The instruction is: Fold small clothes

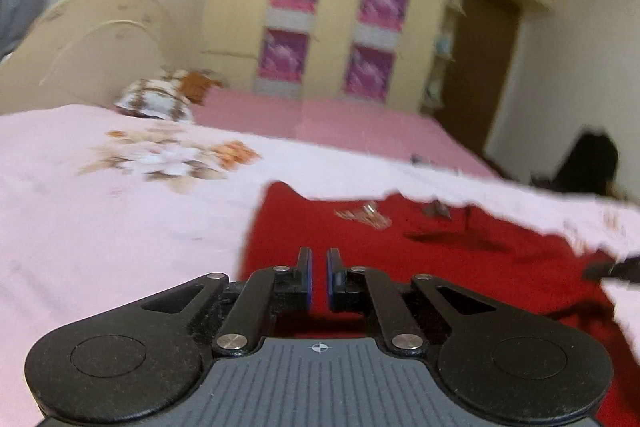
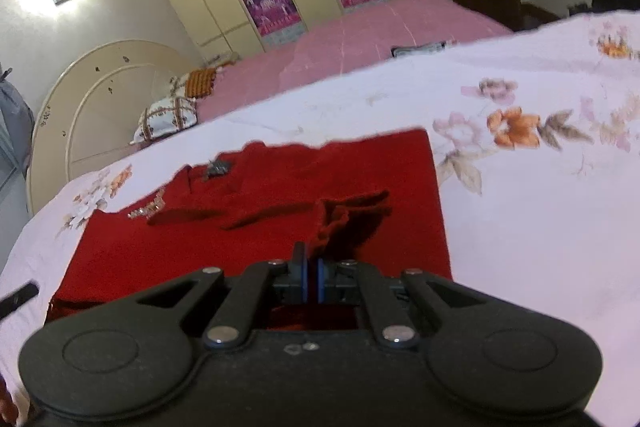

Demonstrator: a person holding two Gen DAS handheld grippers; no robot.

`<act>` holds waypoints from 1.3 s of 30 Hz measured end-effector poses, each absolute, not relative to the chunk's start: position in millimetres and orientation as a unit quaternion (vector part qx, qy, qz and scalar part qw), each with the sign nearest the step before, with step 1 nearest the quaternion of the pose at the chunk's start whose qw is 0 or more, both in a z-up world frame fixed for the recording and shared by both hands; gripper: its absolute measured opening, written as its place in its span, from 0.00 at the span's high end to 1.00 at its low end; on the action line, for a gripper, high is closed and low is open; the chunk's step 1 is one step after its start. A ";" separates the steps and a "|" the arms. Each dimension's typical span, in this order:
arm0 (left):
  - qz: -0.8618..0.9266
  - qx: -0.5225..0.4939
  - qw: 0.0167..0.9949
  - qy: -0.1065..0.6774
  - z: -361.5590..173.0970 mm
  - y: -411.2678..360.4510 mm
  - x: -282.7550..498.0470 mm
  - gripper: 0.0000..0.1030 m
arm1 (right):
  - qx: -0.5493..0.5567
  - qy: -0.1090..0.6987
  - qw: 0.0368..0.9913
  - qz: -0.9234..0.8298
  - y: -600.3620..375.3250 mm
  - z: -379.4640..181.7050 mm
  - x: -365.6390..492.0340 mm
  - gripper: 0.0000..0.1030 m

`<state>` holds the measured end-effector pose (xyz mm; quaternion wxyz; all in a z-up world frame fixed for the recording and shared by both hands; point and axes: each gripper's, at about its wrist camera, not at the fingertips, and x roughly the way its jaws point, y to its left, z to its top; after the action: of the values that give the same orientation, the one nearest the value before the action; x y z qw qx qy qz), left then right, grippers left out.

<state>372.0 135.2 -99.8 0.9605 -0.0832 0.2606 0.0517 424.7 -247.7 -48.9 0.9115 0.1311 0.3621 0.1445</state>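
Red garment (image 2: 256, 227) spread flat on the floral bedsheet (image 2: 520, 227), both grippers above its near edge.

Right wrist view: right gripper (image 2: 309, 267) is closed, pinching a raised fold of red fabric at its tips; a beaded trim (image 2: 146, 211) shows near the neckline. Left wrist view: left gripper (image 1: 319, 267) is nearly closed with nothing between its pads, red cloth visible below; image is motion-blurred.

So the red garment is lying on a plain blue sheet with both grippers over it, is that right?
Not quite. The red garment lies on a white sheet printed with flowers, not a plain blue one; the right wrist view shows it. The left gripper and right gripper are over it.
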 end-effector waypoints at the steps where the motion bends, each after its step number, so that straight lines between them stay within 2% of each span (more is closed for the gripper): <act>1: 0.048 -0.069 0.956 0.281 -108.4 130.9 384.6 0.95 | 0.130 0.355 0.914 0.145 -247.9 -45.5 423.1 0.95; 3: 0.060 -0.056 0.940 0.331 -134.9 128.9 401.6 0.95 | 0.137 0.343 0.919 0.140 -251.9 -42.2 421.4 0.95; 4: 0.063 -0.062 0.946 0.312 -137.5 130.5 399.6 0.95 | 0.144 0.345 0.917 0.136 -254.5 -44.3 422.7 0.95; 7: 0.061 -0.056 0.942 0.325 -131.5 131.1 403.8 0.95 | 0.128 0.398 0.901 0.119 -255.9 -70.2 431.9 0.95; 16: 0.062 -0.039 0.944 0.320 -127.5 126.6 404.9 0.95 | 0.127 0.387 0.902 0.145 -262.5 -75.9 432.2 0.95; 17: 0.072 -0.037 0.948 0.308 -120.3 126.3 402.7 0.95 | 0.130 0.390 0.900 0.148 -264.8 -74.3 432.8 0.92; 18: 0.075 -0.037 0.953 0.290 -113.3 126.0 400.0 0.95 | 0.137 0.382 0.903 0.140 -269.3 -69.3 430.7 0.79; 19: 0.073 -0.039 0.959 0.271 -107.2 126.9 403.2 0.95 | 0.134 0.356 0.917 0.117 -274.8 -58.2 423.0 0.71; 21: 0.061 -0.032 0.961 0.268 -99.7 125.2 424.4 0.94 | 0.131 0.313 0.935 0.107 -280.5 -42.3 416.9 0.71; 23: 0.046 -0.017 0.959 0.279 -99.9 119.0 450.3 0.64 | 0.122 0.318 0.933 0.117 -275.6 -38.0 429.3 0.78; 24: 0.041 -0.009 0.958 0.283 -103.7 115.6 465.0 0.26 | 0.108 0.325 0.932 0.117 -269.8 -38.9 435.7 0.79; 25: 0.040 0.001 0.956 0.289 -109.6 114.6 476.2 0.20 | 0.099 0.328 0.932 0.123 -263.7 -41.0 441.3 0.82; 27: 0.064 0.006 0.934 0.351 -131.0 122.0 500.2 0.23 | 0.076 0.345 0.926 0.137 -251.5 -53.5 451.9 0.86; 28: 0.063 -0.028 0.936 0.346 -136.8 134.6 499.7 0.25 | 0.051 0.367 0.920 0.130 -244.3 -64.9 458.4 0.87; 29: 0.064 -0.037 0.936 0.344 -135.3 139.7 498.9 0.30 | 0.036 0.366 0.921 0.130 -241.8 -73.0 458.4 0.87; 30: 0.070 -0.030 0.938 0.339 -129.0 141.8 494.6 0.44 | 0.031 0.359 0.923 0.135 -242.5 -74.2 456.1 0.87; 31: 0.079 -0.032 0.943 0.322 -122.9 143.5 489.0 0.47 | 0.031 0.362 0.922 0.137 -244.3 -71.6 455.1 0.87; 32: 0.077 -0.048 0.950 0.298 -117.0 146.4 482.6 0.47 | 0.034 0.363 0.921 0.138 -246.5 -67.8 454.3 0.86; 33: 0.072 -0.061 0.954 0.286 -113.6 148.0 479.3 0.47 | 0.040 0.357 0.923 0.137 -249.2 -63.2 452.1 0.82; 35: 0.059 -0.046 0.958 0.277 -112.0 141.0 480.4 0.47 | 0.048 0.332 0.932 0.140 -253.1 -54.9 447.2 0.81; 39: 0.039 0.010 0.945 0.323 -134.0 132.4 501.0 0.45 | 0.043 0.331 0.931 0.146 -245.3 -58.4 452.7 0.81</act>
<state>501.0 132.4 -134.0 0.9454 0.0095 0.3234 0.0386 452.7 -245.3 -58.4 0.9313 0.0434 0.3307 0.1464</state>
